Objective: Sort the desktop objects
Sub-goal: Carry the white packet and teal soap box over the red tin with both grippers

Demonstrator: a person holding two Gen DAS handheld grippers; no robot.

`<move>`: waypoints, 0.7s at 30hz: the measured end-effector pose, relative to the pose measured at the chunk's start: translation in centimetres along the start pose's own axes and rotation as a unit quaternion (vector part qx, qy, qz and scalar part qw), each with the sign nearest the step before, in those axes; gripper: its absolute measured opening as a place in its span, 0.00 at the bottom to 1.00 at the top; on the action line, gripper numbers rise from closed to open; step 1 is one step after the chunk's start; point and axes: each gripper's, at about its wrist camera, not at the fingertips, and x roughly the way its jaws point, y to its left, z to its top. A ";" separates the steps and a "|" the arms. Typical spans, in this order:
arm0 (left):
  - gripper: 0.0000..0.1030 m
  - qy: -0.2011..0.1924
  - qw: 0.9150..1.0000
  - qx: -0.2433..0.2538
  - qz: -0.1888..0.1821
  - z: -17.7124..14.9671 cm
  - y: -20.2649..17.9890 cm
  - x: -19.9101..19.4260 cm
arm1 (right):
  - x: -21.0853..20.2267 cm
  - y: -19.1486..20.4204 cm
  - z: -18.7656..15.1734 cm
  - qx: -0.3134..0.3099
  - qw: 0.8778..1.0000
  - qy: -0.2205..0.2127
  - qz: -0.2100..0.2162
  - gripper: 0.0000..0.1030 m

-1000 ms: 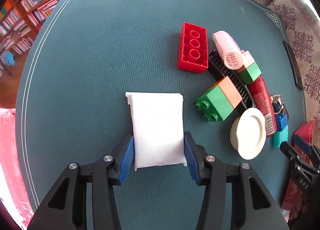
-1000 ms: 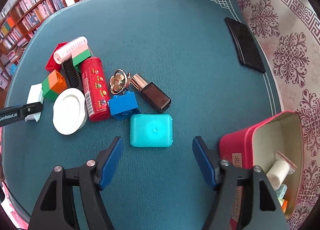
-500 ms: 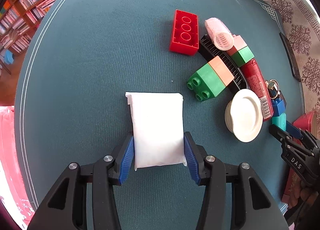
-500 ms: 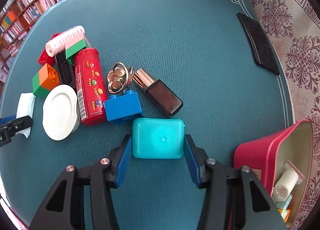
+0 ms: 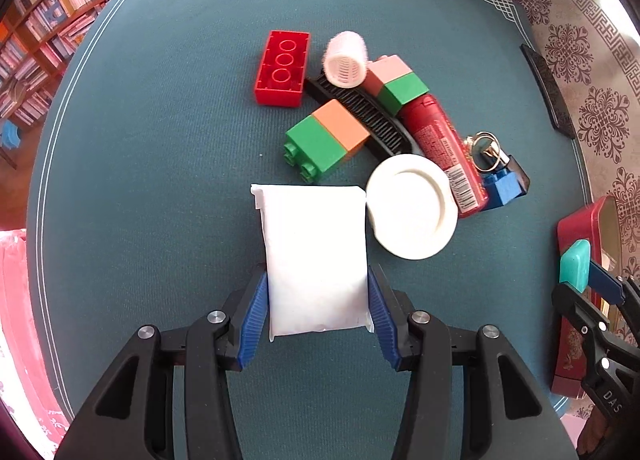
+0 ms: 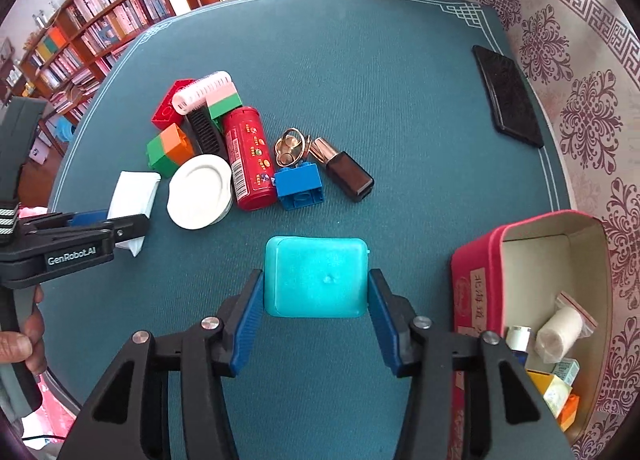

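white packet [image 5: 316, 260] clamped in left tool [image 5: 317, 316], pointing steeply down | right tool [image 6: 316, 314] grips teal case [image 6: 316, 276], angled down

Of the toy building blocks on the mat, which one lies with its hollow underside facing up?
The long red block, at the far left of the pile: three open rings show inside it. The green-and-orange, pink-and-green and blue blocks do not.

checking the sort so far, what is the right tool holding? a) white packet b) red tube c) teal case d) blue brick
c: the right tool has its blue pads pressed on both sides of the teal case, while the white packet sits in the left tool.
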 end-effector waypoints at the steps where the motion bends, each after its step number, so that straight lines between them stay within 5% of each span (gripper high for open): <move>1: 0.49 -0.003 1.000 0.004 0.000 0.0 -0.7 -0.3 | -0.8 -0.1 -0.6 -0.001 1.000 -0.007 -0.001 0.53; 9: 0.49 -0.031 0.998 0.051 -0.012 -0.2 -8.2 -3.1 | -6.0 -3.5 -4.0 0.028 0.998 -0.049 -0.021 0.53; 13: 0.49 -0.041 0.996 0.079 -0.024 -5.8 -15.1 -4.3 | -8.2 -6.3 -6.1 0.047 0.997 -0.057 -0.036 0.53; 15: 0.49 -0.044 0.994 0.094 -0.031 -3.0 -13.5 -6.2 | -9.5 -7.9 -7.5 0.058 0.996 -0.058 -0.045 0.53; 21: 0.49 -0.051 0.988 0.137 -0.054 -5.1 -17.9 -7.5 | -11.8 -12.1 -10.9 0.093 0.992 -0.058 -0.066 0.53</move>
